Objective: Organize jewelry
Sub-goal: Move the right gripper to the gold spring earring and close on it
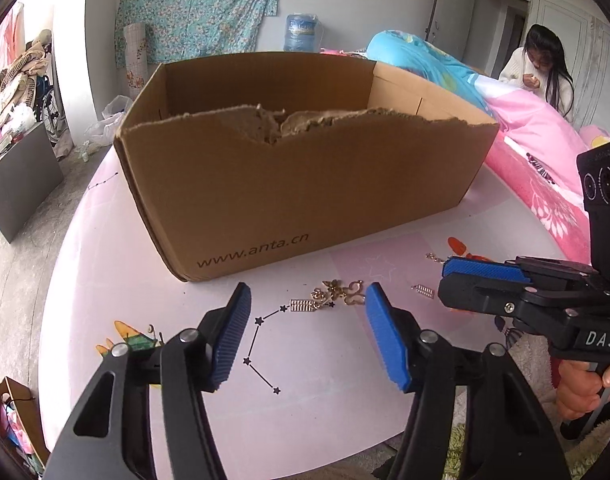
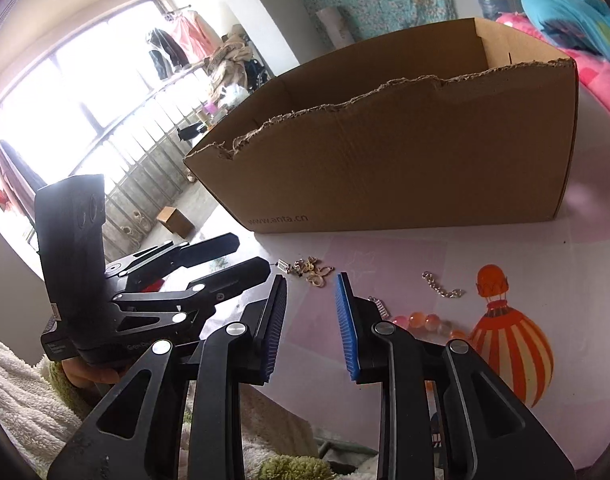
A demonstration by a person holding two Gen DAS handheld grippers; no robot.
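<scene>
Both grippers are hovering low over the pale pink table (image 1: 313, 360), in front of a torn-edged cardboard box (image 1: 297, 184) that is standing across the far side and blocking any view beyond it. The left gripper (image 1: 309, 336) is holding its blue pads apart with nothing between them; a tangle of gold jewelry (image 1: 337, 294) is lying on the table just ahead of its fingertips, between them and the box. The right gripper (image 2: 311, 322) is sitting with its jaws parted more narrowly, also gripping nothing, and it is pointing toward that same gold heap (image 2: 311, 272). Off to its right a short silver chain (image 2: 443, 286) is lying by a printed hot-air balloon (image 2: 509, 344), with a small silver charm (image 2: 379, 306) and a string of orange beads (image 2: 425, 322) closer in, partly hidden behind the right finger. A person in white (image 1: 545, 72) is sitting beyond a pink quilt (image 1: 537, 152) in the background
</scene>
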